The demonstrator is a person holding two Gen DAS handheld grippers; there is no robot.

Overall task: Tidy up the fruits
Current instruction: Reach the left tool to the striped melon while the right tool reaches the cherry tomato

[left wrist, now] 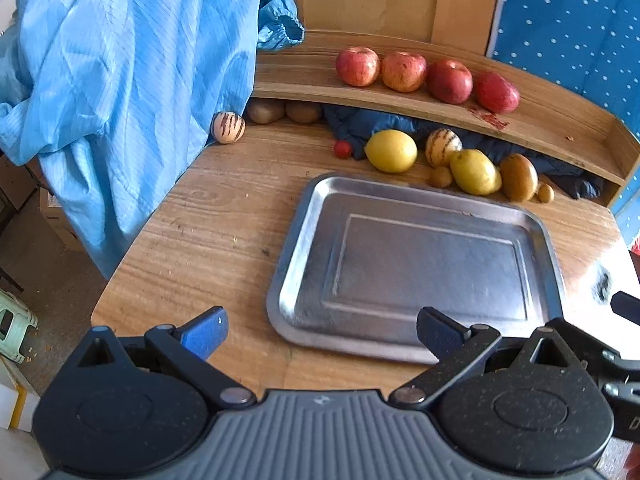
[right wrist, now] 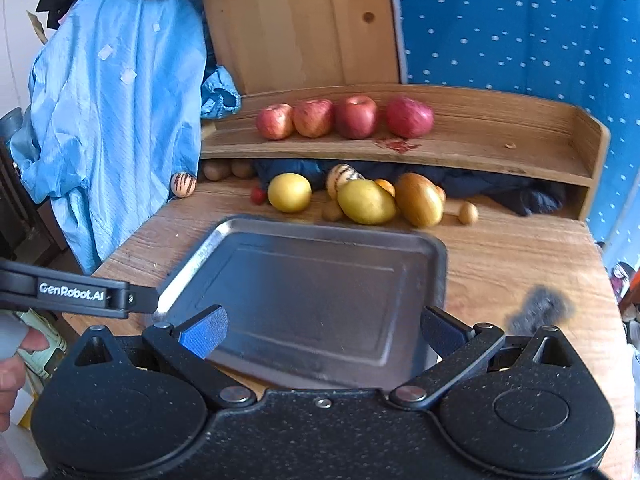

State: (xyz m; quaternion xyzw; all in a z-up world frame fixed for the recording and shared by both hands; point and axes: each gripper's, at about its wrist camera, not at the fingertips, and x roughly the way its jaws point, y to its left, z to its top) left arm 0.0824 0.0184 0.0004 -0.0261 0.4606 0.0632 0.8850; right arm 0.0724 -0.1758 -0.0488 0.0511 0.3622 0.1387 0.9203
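The counter (left wrist: 224, 216) fills the middle of both views, and its wooden shelf (left wrist: 560, 120) runs across the upper part with four red apples (right wrist: 344, 118) already lined up on it, so I judge that group sorted. Centre frame lies the metal tray (left wrist: 416, 268), bare. My left tongs (left wrist: 322, 334) and right tongs (right wrist: 323, 332) both hang wide open at the bottom edge, gripping nothing. Above the tray, loose on the counter, sit two lemons (left wrist: 391, 151), a brown oval fruit (left wrist: 518, 177), striped melons (left wrist: 443, 147), small kiwis (left wrist: 441, 176) and one cherry tomato (left wrist: 343, 149); all that is left to place.
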